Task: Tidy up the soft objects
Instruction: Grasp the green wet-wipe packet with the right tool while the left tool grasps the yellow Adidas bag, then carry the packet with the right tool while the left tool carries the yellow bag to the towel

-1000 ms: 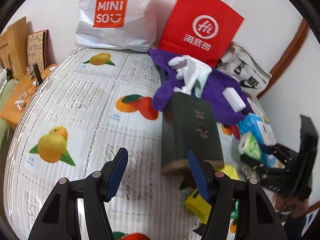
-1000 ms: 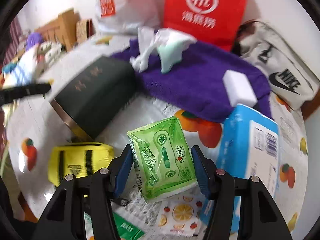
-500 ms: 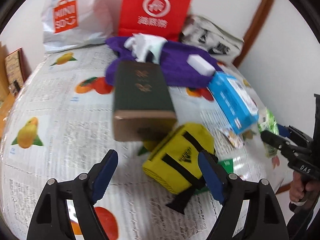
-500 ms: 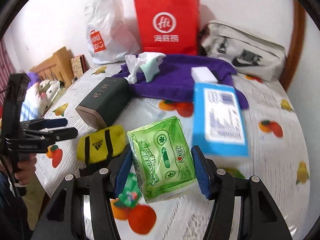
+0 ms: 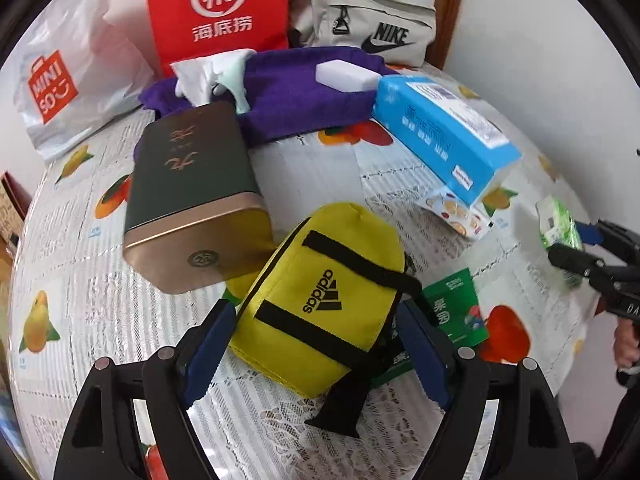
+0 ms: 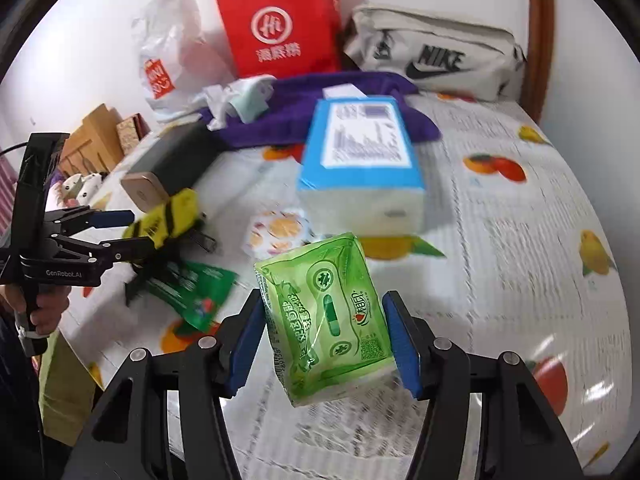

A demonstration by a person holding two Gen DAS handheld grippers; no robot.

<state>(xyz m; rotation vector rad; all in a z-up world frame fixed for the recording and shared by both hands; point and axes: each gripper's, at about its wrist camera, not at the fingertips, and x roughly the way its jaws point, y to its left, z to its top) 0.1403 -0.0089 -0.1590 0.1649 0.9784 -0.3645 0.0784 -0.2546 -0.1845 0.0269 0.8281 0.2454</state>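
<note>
Item one: the right gripper [image 6: 324,340] is pinching a green tissue pack [image 6: 326,320] between its blue pads, holding it clear above the fruit-printed tablecloth [image 6: 520,240]. Item two: the left gripper [image 5: 316,348] is standing with jaws spread, having just been opening, and a yellow Adidas pouch [image 5: 324,304] is lying on the cloth between the fingers; the blue pads are flanking it, and actual contact cannot be told. Item three: a dark green tin with a gold base [image 5: 192,196] is lying on its side just beside the pouch, toward the back left. Item four: a blue tissue box [image 5: 444,136] is sitting to the right, overlapping a small fruit-print sachet [image 5: 456,212]. Item five: a green snack packet [image 5: 456,312] is lying partly under the pouch's right edge. Item six: a purple towel [image 5: 296,96] is spreading behind these, carrying a white sponge block [image 5: 346,76] and crumpled pale cloths [image 5: 212,76]. Backing the lot (against the wall): a red paper bag [image 5: 218,12], a white Miniso bag [image 5: 76,76] and a grey Nike bag [image 5: 368,28].
</note>
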